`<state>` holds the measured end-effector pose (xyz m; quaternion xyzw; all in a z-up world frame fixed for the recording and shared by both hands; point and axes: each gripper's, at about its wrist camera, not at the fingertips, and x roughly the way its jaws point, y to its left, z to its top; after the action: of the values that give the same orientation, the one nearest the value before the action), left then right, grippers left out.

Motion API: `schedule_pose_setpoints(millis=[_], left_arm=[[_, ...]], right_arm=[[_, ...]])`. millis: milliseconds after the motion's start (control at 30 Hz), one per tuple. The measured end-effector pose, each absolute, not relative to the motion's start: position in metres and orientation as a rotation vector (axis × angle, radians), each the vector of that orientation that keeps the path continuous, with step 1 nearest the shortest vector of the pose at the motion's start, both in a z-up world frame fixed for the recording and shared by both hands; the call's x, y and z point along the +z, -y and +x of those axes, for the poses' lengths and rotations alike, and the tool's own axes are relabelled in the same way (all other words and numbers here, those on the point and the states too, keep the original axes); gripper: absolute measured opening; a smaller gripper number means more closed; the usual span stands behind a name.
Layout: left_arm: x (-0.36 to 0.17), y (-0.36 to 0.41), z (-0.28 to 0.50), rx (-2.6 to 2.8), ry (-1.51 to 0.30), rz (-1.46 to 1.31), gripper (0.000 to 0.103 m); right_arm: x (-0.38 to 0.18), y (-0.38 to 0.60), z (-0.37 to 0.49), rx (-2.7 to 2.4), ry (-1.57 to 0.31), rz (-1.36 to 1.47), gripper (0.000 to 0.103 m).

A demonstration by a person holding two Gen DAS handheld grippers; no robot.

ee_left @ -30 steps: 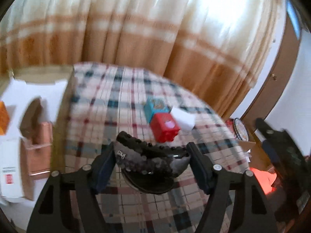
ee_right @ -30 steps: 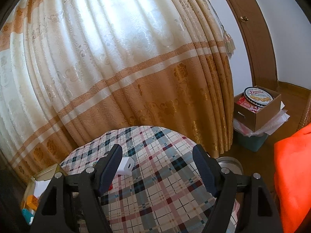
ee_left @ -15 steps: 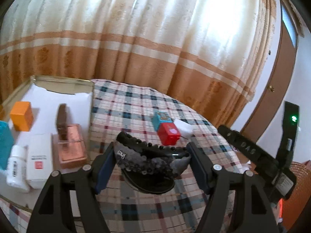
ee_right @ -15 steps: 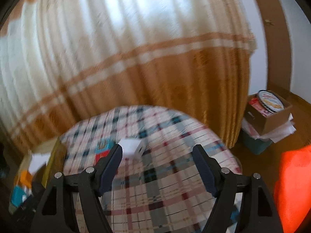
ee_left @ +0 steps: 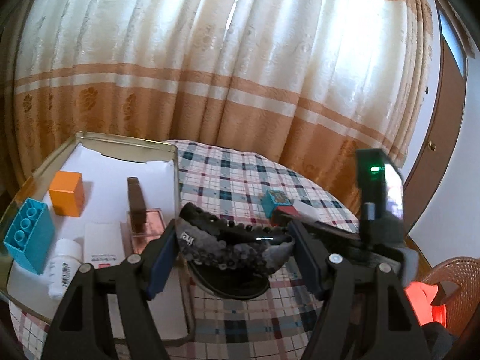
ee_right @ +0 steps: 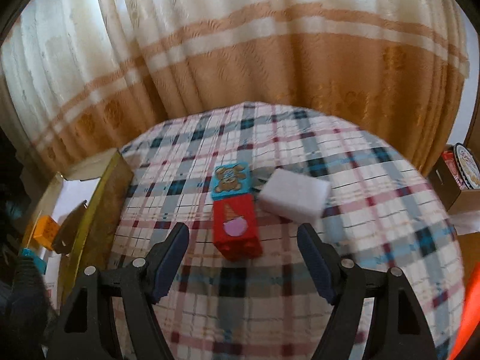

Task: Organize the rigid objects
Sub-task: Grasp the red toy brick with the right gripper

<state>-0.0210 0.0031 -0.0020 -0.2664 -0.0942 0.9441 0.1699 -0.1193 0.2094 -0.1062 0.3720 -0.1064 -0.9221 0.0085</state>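
**Q:** Where is this?

**A:** Cream and orange curtains (ee_left: 240,75) hang behind a round table under a plaid cloth (ee_right: 300,285). At the table's left edge sits a shallow gold tin tray (ee_left: 126,142) lined with white paper.

**Q:** What does the left gripper hold?

**A:** The left gripper (ee_left: 234,249) has its jaws pinching a black studded shoe (ee_left: 231,243), one finger against each end. The shoe hangs over the tray's right wall, partly above the cloth.

**Q:** And the right gripper?

**A:** The right gripper (ee_right: 243,249) has its jaws spread wide with nothing between the pads. A red block (ee_right: 235,229) lies on the cloth between and just ahead of the fingertips, not touching either. A blue bear block (ee_right: 231,180) touches its far end, and a white block (ee_right: 294,196) lies just right of both, toward the table's middle.

**Q:** What is in the tray?

**A:** From the left wrist view: an orange cube (ee_left: 66,193), a blue studded brick (ee_left: 28,238) near the left wall, a white bottle (ee_left: 63,267), a white box (ee_left: 102,246), and a pink perfume bottle with a brown cap (ee_left: 141,219) just left of the shoe.

**Q:** Anything beyond the table?

**A:** A cardboard box with a biscuit tin (ee_right: 463,171) sits on the floor at right.
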Motion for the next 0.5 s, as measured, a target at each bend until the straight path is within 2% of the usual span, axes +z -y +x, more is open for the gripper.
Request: schedule_pose_setpoints(millis=[167, 233, 367, 400, 433, 500], left_arm=[[-0.001, 0.003, -0.020, 2.692, 0.269, -0.744, 0.072], [0.000, 0.005, -0.020, 2.699, 0.269, -0.738, 0.072], [0.001, 0.008, -0.019, 2.705, 0.275, -0.730, 0.072], [0.002, 0.009, -0.019, 2.710, 0.274, -0.727, 0.072], [0.002, 0.009, -0.019, 2.715, 0.273, -0.726, 0.072], [0.002, 0.011, -0.019, 2.718, 0.277, -0.725, 0.072]], right_arm=[[-0.110, -0.199, -0.136, -2.895, 0.286, 1.230, 0.069], [-0.112, -0.199, -0.141, -2.894, 0.286, 1.265, 0.060], [-0.114, -0.195, -0.147, -2.899, 0.260, 1.302, 0.051], [-0.115, -0.194, -0.148, -2.895, 0.242, 1.316, 0.046], [-0.115, -0.193, -0.148, -2.901, 0.232, 1.312, 0.035], [-0.115, -0.193, -0.147, -2.897, 0.233, 1.311, 0.034]])
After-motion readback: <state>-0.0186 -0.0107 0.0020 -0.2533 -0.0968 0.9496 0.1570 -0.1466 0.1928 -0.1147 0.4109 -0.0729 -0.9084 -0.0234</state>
